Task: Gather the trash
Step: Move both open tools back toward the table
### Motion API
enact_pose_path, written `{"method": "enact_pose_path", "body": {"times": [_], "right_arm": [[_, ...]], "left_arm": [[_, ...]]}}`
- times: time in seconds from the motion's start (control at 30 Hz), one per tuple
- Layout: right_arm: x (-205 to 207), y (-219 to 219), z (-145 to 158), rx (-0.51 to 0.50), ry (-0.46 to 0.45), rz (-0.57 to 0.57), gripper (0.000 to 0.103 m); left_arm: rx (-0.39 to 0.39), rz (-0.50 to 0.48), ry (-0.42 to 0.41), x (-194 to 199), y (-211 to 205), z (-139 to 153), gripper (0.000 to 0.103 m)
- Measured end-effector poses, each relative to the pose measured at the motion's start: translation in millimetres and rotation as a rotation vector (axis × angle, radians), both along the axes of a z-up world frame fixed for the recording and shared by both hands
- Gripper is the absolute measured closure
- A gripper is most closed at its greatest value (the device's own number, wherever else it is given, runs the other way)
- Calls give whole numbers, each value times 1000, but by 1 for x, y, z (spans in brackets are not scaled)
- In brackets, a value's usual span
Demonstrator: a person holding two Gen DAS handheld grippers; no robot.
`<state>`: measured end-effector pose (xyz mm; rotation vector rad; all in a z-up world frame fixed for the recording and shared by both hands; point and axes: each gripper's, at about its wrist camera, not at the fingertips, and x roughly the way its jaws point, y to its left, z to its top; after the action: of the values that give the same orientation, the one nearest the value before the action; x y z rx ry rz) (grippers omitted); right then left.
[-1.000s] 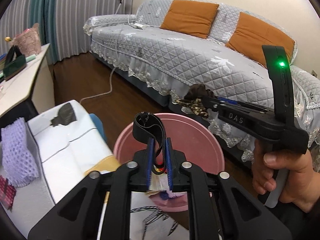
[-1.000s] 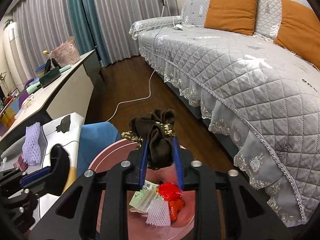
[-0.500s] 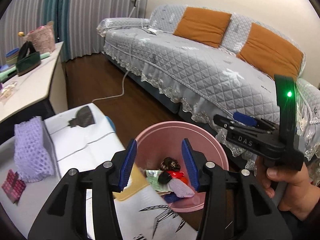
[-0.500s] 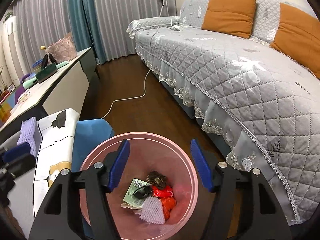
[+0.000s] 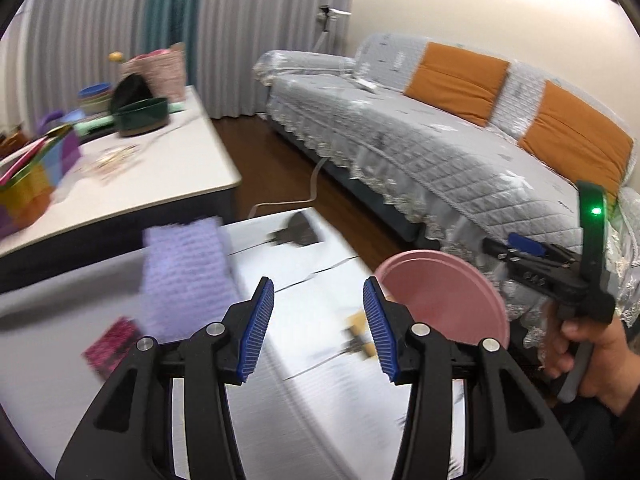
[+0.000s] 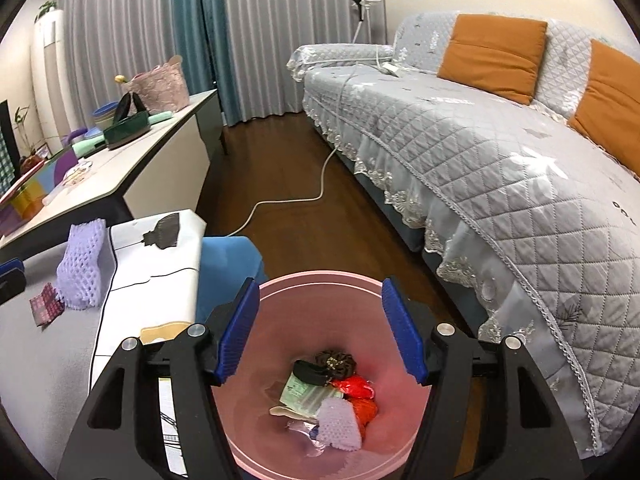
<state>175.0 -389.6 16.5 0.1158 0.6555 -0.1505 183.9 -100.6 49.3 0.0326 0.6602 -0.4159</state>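
A pink bin [image 6: 360, 292] stands on the floor under my open, empty right gripper [image 6: 320, 332]; it holds a brown scrunchie [image 6: 336, 360], a black band [image 6: 310, 372], red wrappers, paper and a purple foam net. My left gripper [image 5: 318, 324] is open and empty above the white table [image 5: 300, 400], with the bin [image 5: 444, 300] to its right. On the table lie a purple foam net [image 5: 186, 268] [image 6: 82, 264] and a small pink-checked packet [image 5: 114, 340] [image 6: 47, 309]. The right gripper also shows in the left wrist view [image 5: 520, 248].
A grey quilted sofa [image 6: 480, 152] with orange cushions runs along the right. A long side table [image 6: 120, 164] with baskets and bowls stands at left. A white cable [image 6: 296, 200] lies on the wood floor. A blue chair seat [image 6: 228, 268] sits beside the bin.
Both grippers opened and dropped the black band and brown scrunchie into the bin. My left gripper has swung left from the bin over the table; the right stays above the bin.
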Motion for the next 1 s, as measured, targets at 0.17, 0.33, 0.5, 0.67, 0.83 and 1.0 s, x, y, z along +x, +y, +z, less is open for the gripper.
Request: {"method": "enact_pose_path", "body": {"times": [0.17,0.33,0.5,0.67,0.83,1.0], "right_arm": [[-1,12,5,-22,-27,28,39],[-1,23,12,12,-62,52,40],[0,49,22,41,-107,97,42],[11,94,25,76,-122,165,43],[29,136,12,124,-101,210,43],[58,183,-17,167,-18,288,43]], "left_arm": [[-20,87,5,6,65,-13,57],[5,139,-2,8,109,-27,57],[36,153,15,10,141,-47,57],[31,174,54,17,166,-62,57],[3,205,90,25,182,-70,57],[-1,218,108,31,187,-77,57]]}}
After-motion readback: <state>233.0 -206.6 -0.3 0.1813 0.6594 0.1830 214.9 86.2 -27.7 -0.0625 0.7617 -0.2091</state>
